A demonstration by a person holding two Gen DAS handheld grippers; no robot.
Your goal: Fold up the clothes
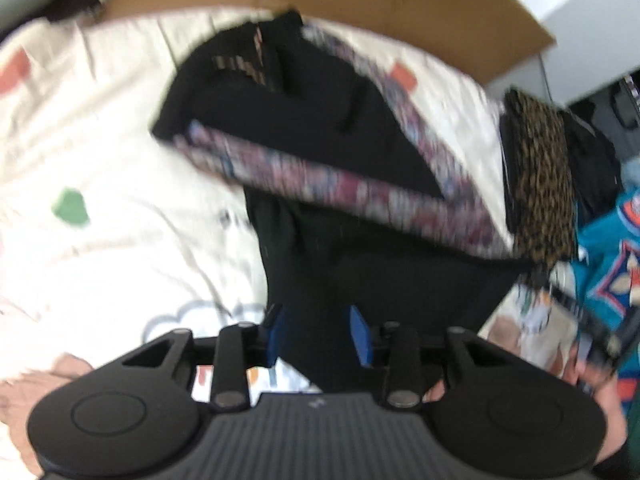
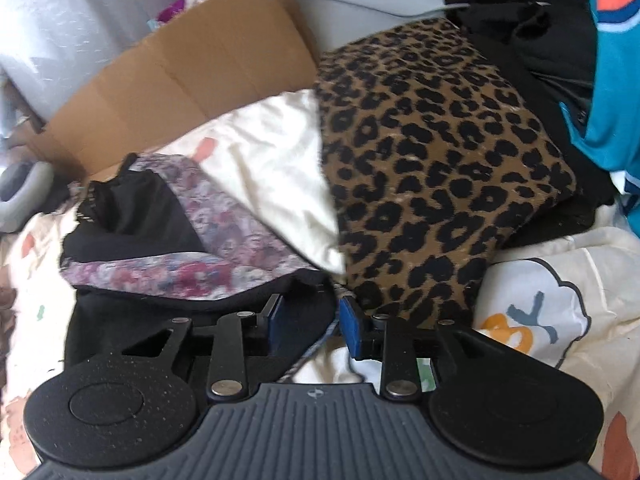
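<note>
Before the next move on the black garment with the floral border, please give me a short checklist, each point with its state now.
1. Left gripper released: ok, jaws apart, black cloth between them but not pressed.
2. Right gripper released: ok, jaws apart, nothing clamped.
3. Black garment with floral border folded over itself on the cream bedsheet: ok, the upper layer lies across the lower black part.
4. Fold edges aligned: cannot tell, the left wrist view is blurred.
5. Room on the right: not ok, the leopard-print garment lies right beside the fold.
6. Cardboard box behind is off the garment: ok.
</note>
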